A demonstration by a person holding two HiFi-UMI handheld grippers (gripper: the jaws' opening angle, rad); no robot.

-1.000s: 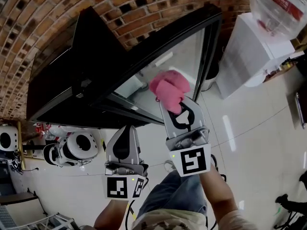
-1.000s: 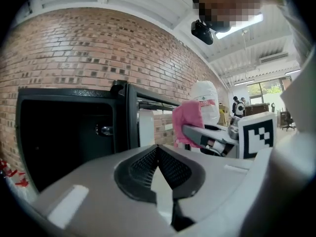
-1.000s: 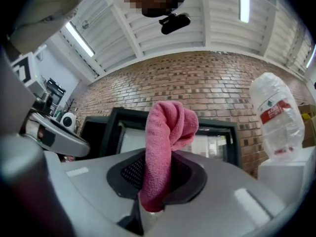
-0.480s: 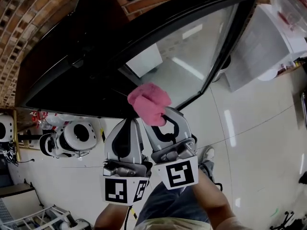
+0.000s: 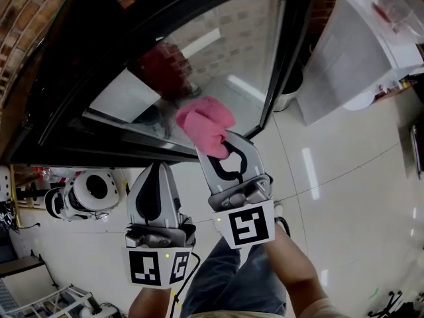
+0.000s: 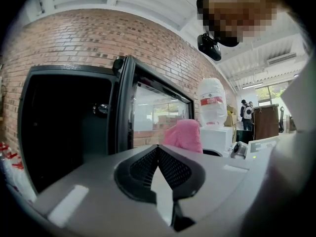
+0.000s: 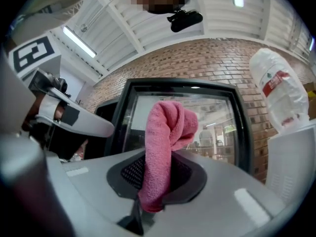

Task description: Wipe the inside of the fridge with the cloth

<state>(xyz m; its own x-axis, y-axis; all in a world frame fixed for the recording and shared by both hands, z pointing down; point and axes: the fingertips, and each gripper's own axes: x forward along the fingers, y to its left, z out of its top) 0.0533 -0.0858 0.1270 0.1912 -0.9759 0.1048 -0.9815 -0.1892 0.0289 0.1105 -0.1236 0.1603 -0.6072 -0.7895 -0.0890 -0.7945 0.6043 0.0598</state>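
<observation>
The black fridge [image 5: 59,78] stands with its glass door [image 5: 218,65] swung open. In the left gripper view its dark inside [image 6: 64,127] lies left of the door [image 6: 153,113]. My right gripper [image 5: 225,152] is shut on a pink cloth [image 5: 205,128], which bunches up above the jaws in front of the glass. In the right gripper view the cloth [image 7: 165,142] rises from my right gripper [image 7: 155,181] before the door [image 7: 197,127]. My left gripper [image 5: 154,171] is shut and empty, lower and to the left; the left gripper view shows its jaws [image 6: 158,169] pressed together.
A white water dispenser [image 5: 344,58] with a bottle [image 5: 397,5] on top stands right of the door. A round white machine [image 5: 89,192] sits on the tiled floor [image 5: 331,197] at the left. People stand far off by a cabinet [image 6: 264,122].
My right gripper has carried the cloth left and nearer to the open door. The left gripper has slid down and left. The fridge now fills more of the head view.
</observation>
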